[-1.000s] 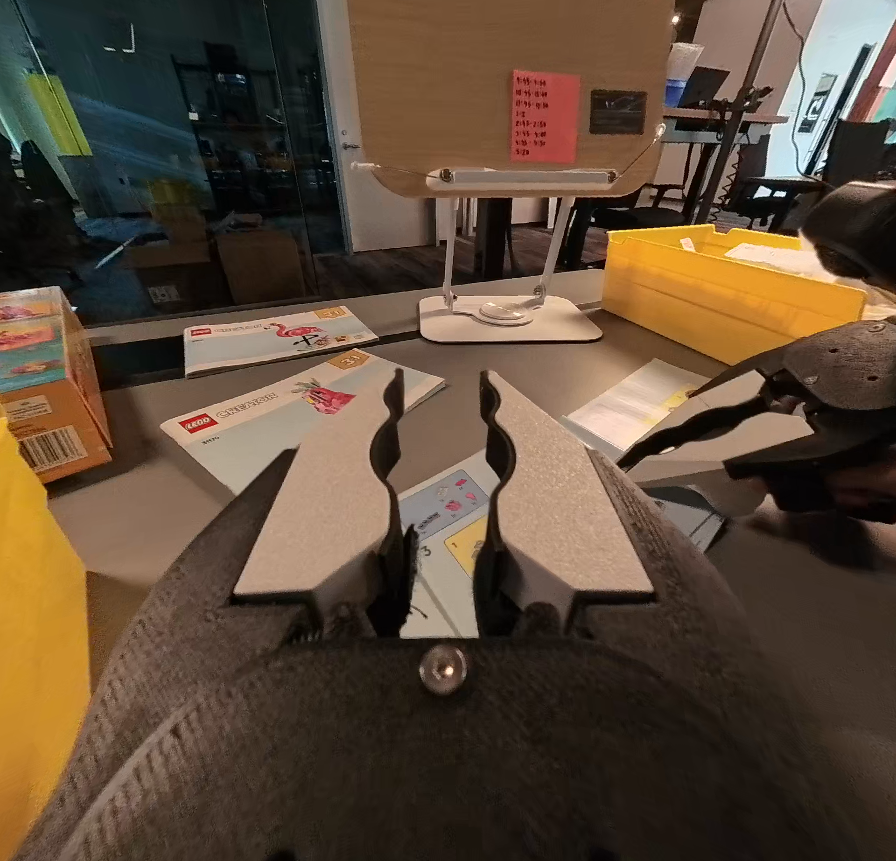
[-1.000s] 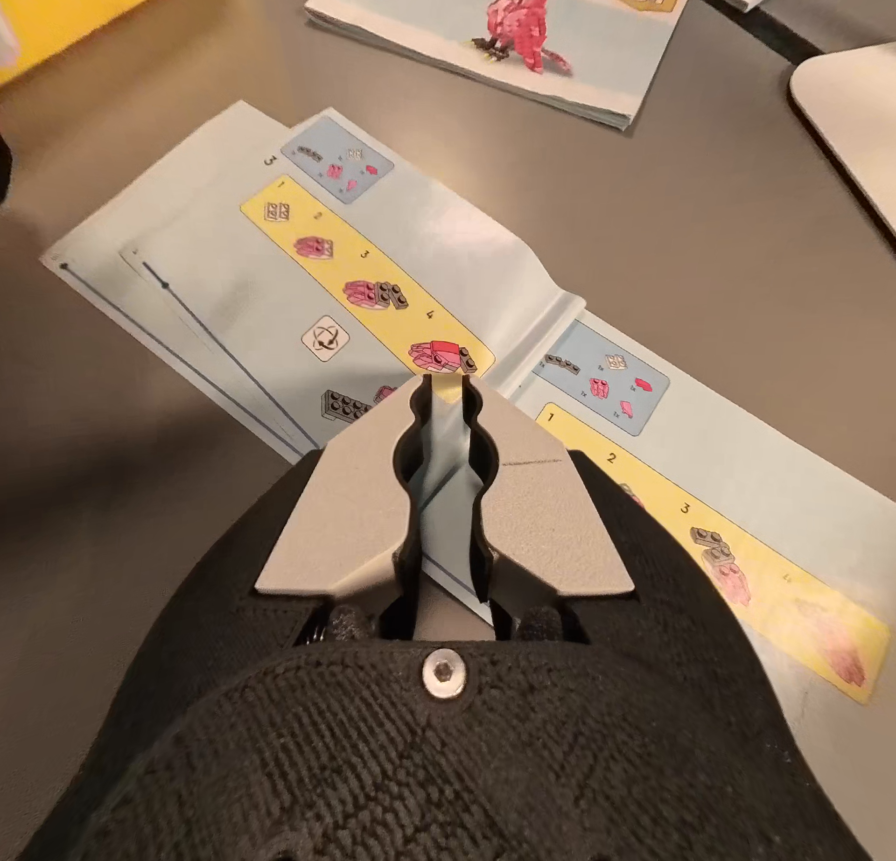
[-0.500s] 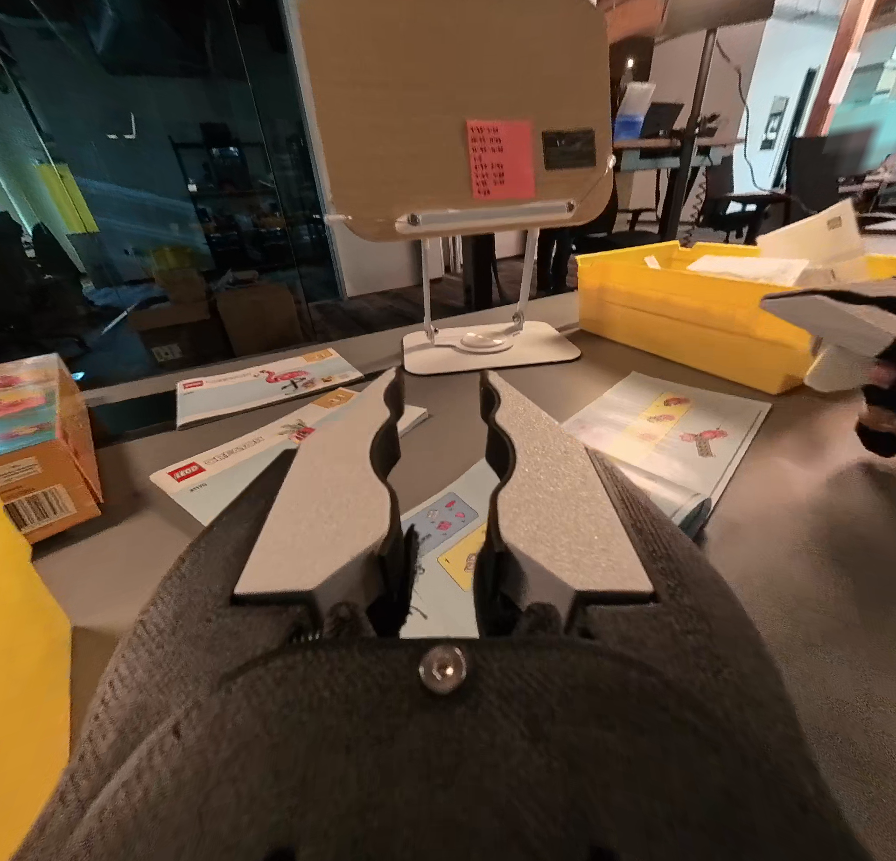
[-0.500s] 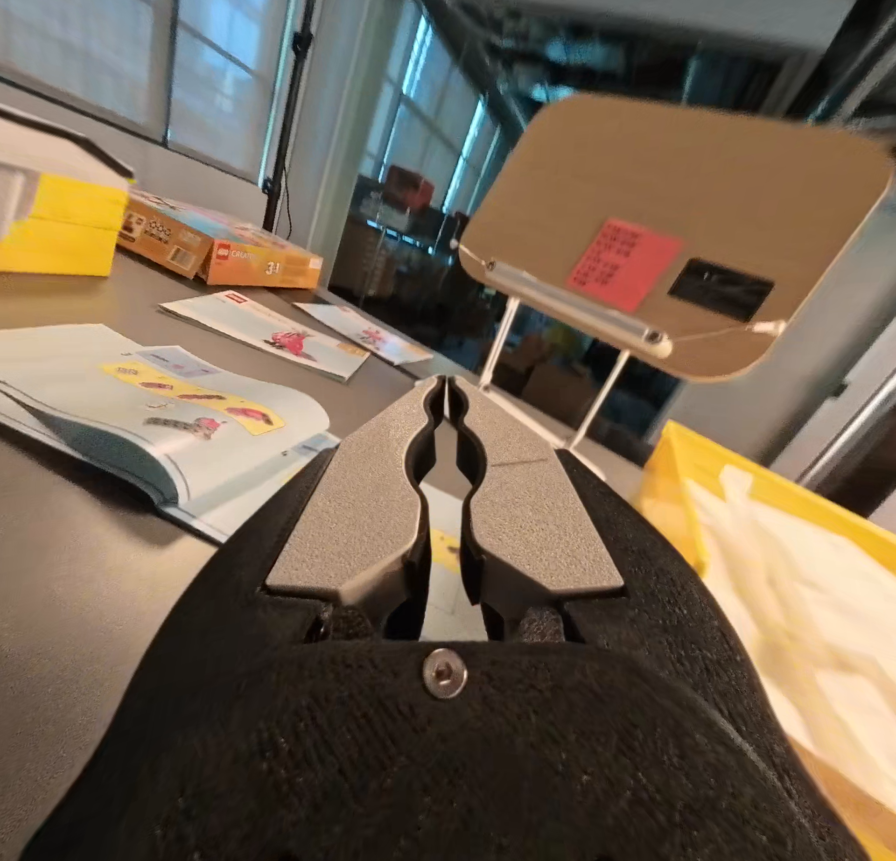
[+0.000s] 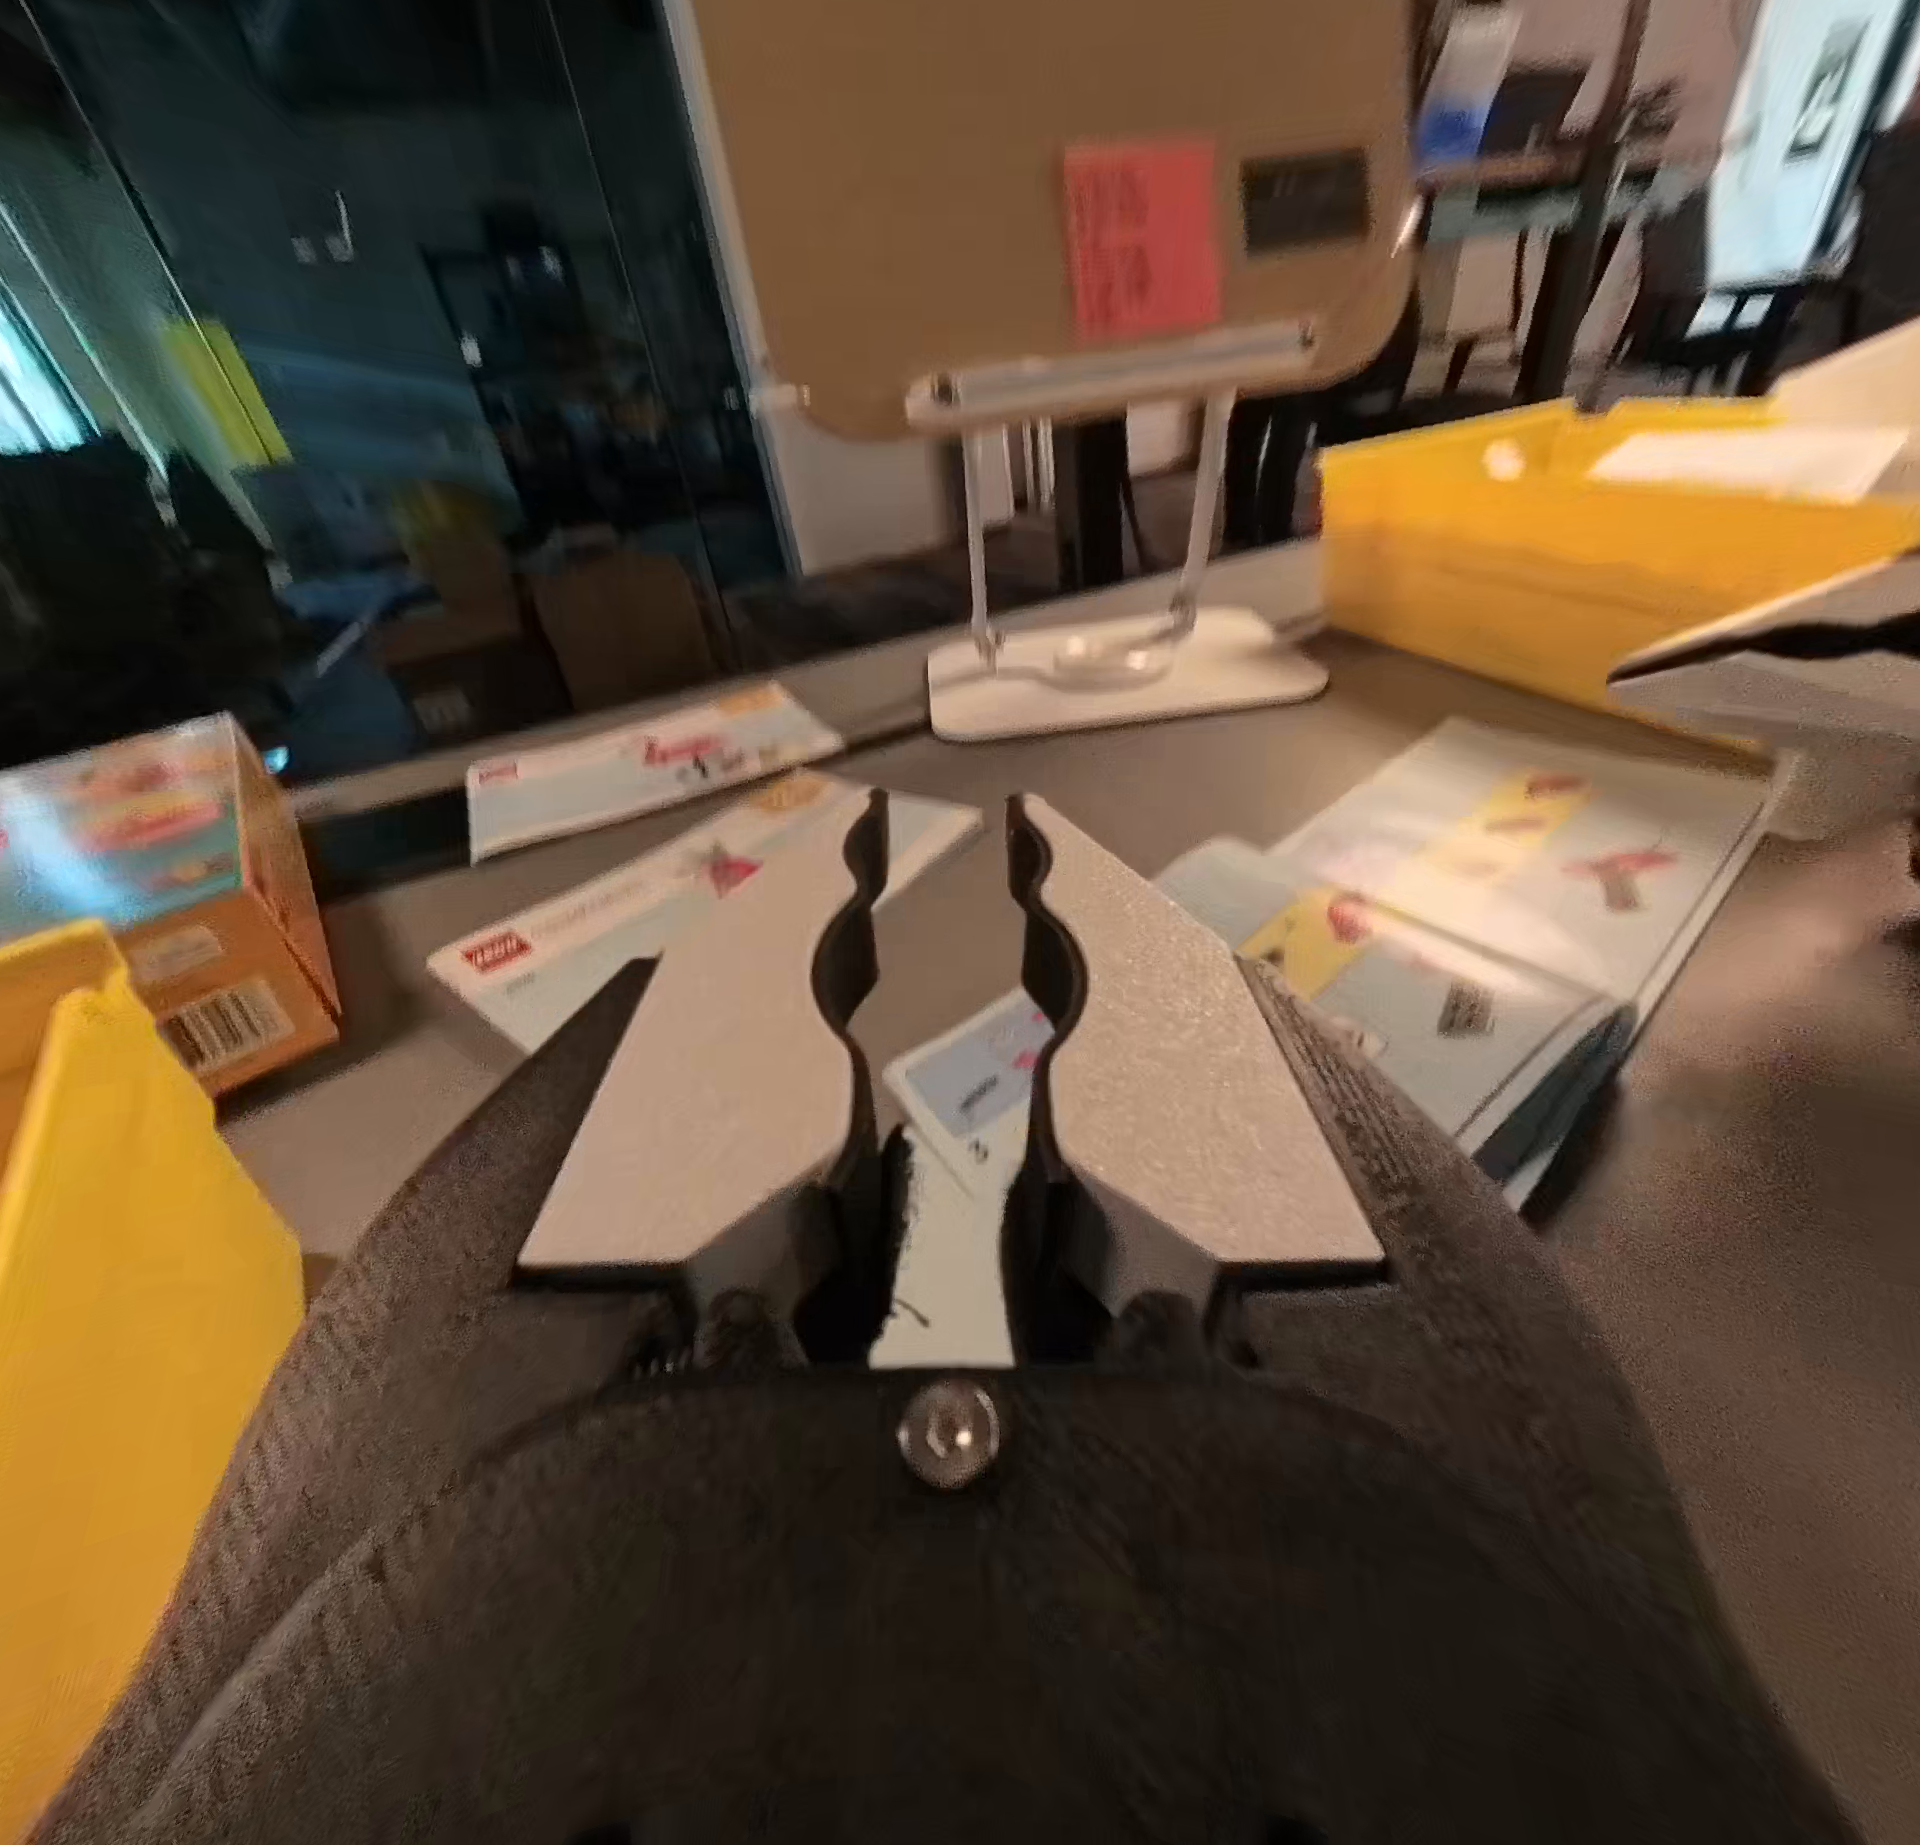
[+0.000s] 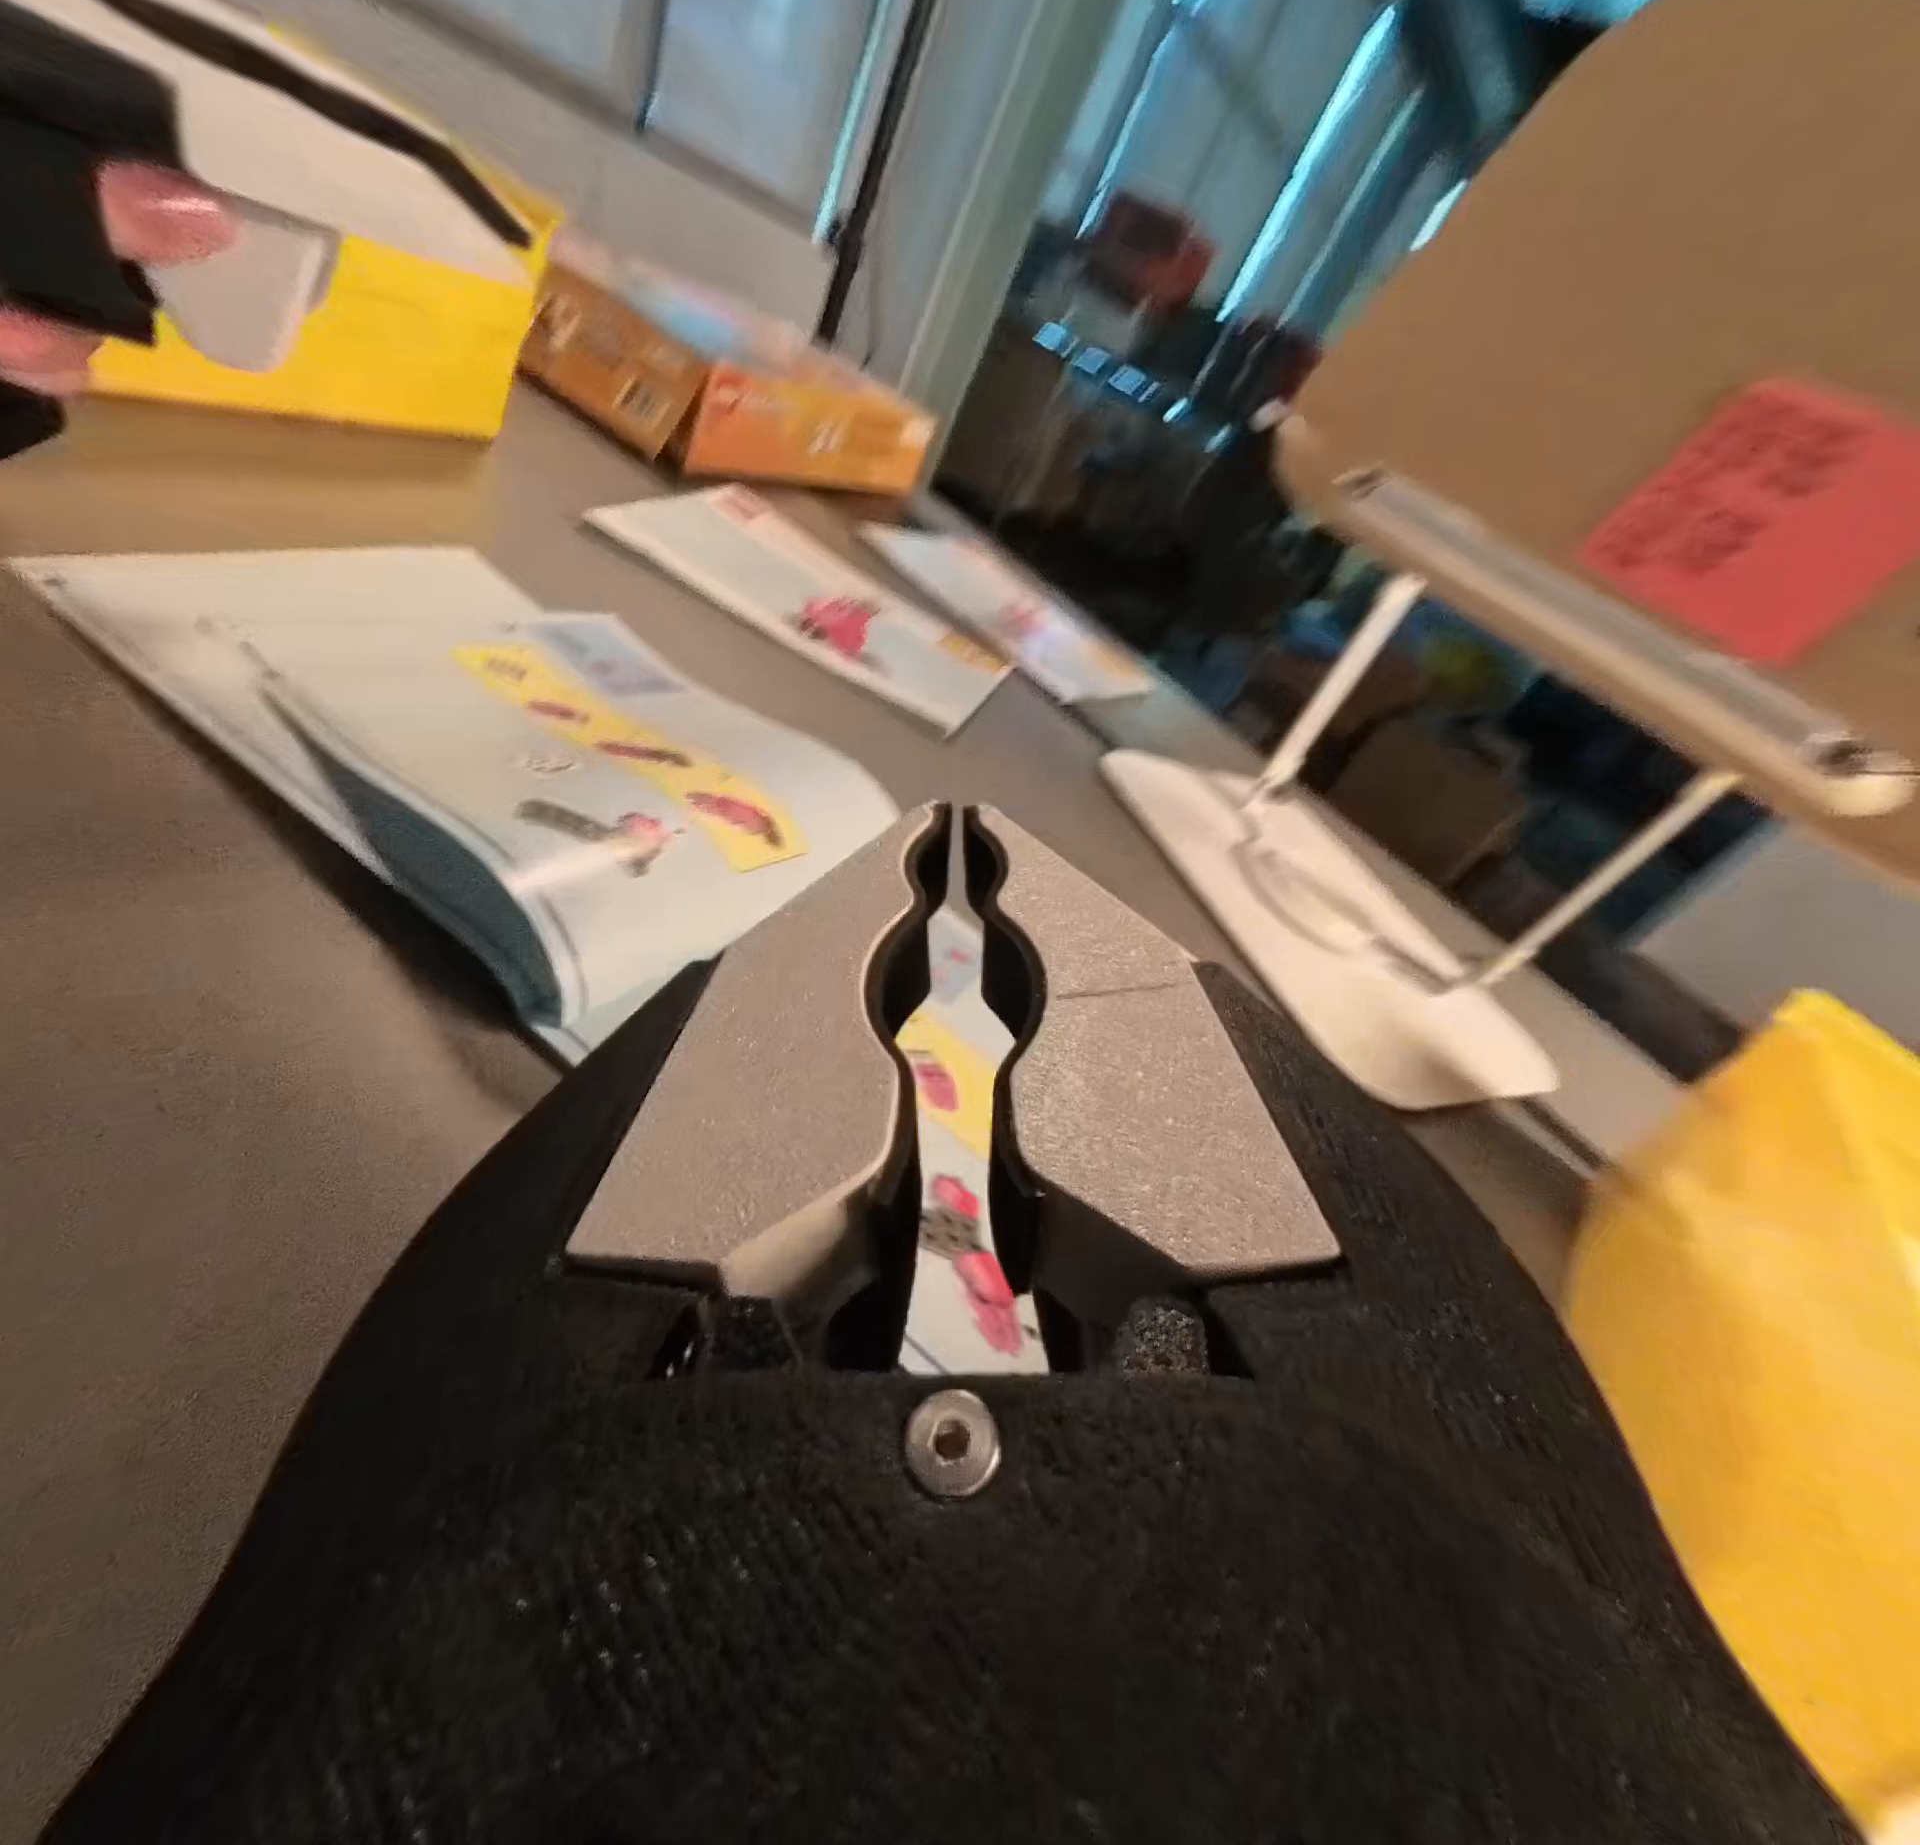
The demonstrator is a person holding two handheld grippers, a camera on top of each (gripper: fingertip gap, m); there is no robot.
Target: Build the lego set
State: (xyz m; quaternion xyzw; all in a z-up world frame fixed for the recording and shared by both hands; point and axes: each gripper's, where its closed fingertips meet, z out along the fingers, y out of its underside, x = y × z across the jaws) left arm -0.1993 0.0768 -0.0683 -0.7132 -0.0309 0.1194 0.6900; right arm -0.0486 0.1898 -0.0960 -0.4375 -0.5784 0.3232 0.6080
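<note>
My left gripper [image 5: 945, 803] is open with nothing between its fingers, and hovers above the near end of an open instruction booklet [image 5: 1455, 922] on the grey table [image 5: 1766, 1276]. My right gripper [image 6: 951, 813] is shut, with nothing visible between its tips. It sits low over the table at the right end of the same booklet [image 6: 416, 694], whose left pages arch up. The right gripper also shows at the right edge of the left wrist view [image 5: 1766, 652], above the booklet. The left gripper shows at the top left of the right wrist view [image 6: 239, 278], with a hand on it.
A wooden book stand [image 5: 1039, 133] on a white base [image 5: 1122, 673] stands at the back. There is a yellow bin on the right [image 5: 1507, 548] and another on the left [image 5: 104, 1276]. Two closed booklets [image 5: 644, 756] [image 5: 623, 922] and an orange box [image 5: 177, 891] lie at the left. Left tips to right tips: about 20 cm.
My right gripper closed over the booklet page, then rose off it and now looks across the table. My left gripper's fingers moved a little closer together and it shifted slightly.
</note>
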